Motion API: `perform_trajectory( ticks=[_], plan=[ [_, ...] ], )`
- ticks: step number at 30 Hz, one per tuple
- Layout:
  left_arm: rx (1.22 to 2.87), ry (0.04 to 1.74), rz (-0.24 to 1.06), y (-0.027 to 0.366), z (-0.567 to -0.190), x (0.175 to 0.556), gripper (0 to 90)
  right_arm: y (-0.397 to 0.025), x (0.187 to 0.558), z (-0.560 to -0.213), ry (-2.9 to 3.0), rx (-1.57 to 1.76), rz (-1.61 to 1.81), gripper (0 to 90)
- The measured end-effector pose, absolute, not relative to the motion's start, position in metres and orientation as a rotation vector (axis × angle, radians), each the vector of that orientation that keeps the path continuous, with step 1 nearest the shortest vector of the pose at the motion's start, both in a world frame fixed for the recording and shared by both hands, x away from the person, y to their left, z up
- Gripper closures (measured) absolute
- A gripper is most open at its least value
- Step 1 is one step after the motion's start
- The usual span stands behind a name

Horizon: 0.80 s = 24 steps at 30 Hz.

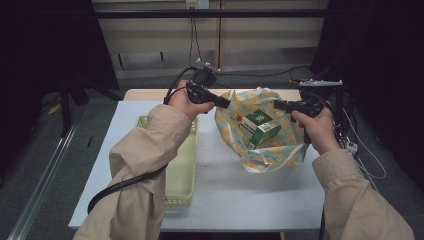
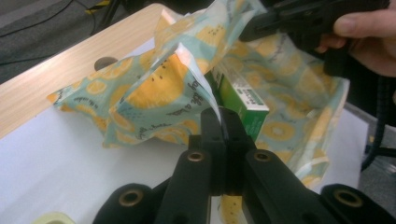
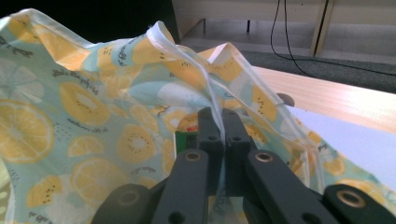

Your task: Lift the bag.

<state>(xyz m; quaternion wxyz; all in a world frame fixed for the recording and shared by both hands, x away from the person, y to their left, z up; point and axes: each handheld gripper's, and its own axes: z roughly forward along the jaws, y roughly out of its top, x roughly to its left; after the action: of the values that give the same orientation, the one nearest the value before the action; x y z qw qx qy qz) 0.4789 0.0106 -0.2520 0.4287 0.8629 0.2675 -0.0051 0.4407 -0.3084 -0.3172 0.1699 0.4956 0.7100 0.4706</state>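
Two grippers are busy with one lemon-print bag [image 1: 260, 135], which sits toward the far right of the white table [image 1: 240, 195], and both have a grip on its rim. The left gripper [image 1: 226, 102] has its jaws pressed together on the near-left edge of the bag's mouth; in the left gripper view you can see the white-lined hem pinched flat between the black jaws. The right gripper [image 1: 278, 104] is clamped the same way on the opposite edge, the seam running straight down into its jaws in the right gripper view. Between them the mouth is held spread, and a green and white carton [image 1: 260, 127] lies tilted inside, partly leaning on the bag's wall. A pale yellow-green basket [image 1: 182, 165] rests on the table just beside the bag, under the person's left sleeve.

My read is that this is the holding-open step, with the carton either just loaded or about to come out. The next move would call for keeping both pinches firm and moving the hands together, since thin plastic like this slips or tears if one side pulls harder.
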Motion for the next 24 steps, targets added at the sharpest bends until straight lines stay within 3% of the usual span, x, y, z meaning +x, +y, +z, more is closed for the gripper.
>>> perform_trajectory(
  ticks=[18,24],
  plan=[
    [2.096,0.654,0.044,0.018,-0.185,0.497,90.0,-0.302,0.45,-0.252,1.979,1.336,1.37,89.4],
    [2.11,0.679,0.048,0.022,-0.184,0.503,90.0,-0.297,0.452,-0.248,1.996,1.322,1.378,89.4]
  ],
)
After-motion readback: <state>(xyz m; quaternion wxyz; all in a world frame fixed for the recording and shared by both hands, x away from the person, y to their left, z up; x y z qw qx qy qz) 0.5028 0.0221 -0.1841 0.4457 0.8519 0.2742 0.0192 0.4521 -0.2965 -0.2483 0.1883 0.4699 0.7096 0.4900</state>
